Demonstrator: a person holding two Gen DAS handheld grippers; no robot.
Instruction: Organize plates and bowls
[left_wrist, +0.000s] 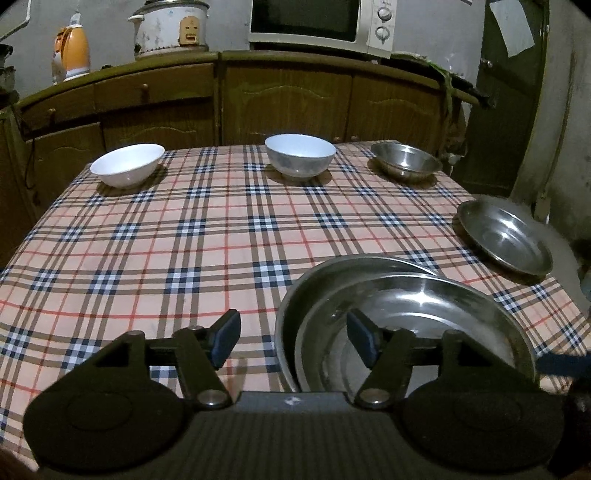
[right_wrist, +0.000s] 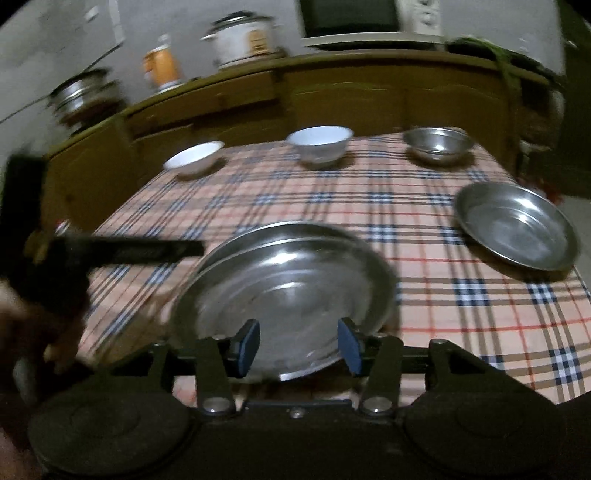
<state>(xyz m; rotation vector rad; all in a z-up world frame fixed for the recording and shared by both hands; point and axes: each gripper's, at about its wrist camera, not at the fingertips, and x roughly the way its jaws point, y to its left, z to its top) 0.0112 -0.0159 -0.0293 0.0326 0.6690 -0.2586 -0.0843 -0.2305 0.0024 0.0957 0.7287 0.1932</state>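
Note:
Two steel plates (left_wrist: 406, 314) lie stacked near the front of the checked tablecloth (left_wrist: 184, 240), the upper one shifted off-centre. My left gripper (left_wrist: 294, 341) stands open over the stack's left rim, pads clear of it. My right gripper (right_wrist: 298, 346) is open too, with the near rim of the stacked plates (right_wrist: 291, 280) between its pads, untouched. A third steel plate (left_wrist: 504, 236) (right_wrist: 515, 229) lies alone at the right edge. Along the far side stand a white bowl (left_wrist: 127, 164) (right_wrist: 194, 157), a second white bowl (left_wrist: 300, 157) (right_wrist: 319, 142) and a steel bowl (left_wrist: 404, 160) (right_wrist: 437, 144).
Behind the table runs a brown cabinet (left_wrist: 288, 99) bearing a microwave (left_wrist: 321, 22), a rice cooker (left_wrist: 170, 27) and an orange jug (left_wrist: 74, 55). A dark door (left_wrist: 506, 110) stands at the right. The right wrist view is blurred; a black finger of the left gripper (right_wrist: 147, 251) crosses its left side.

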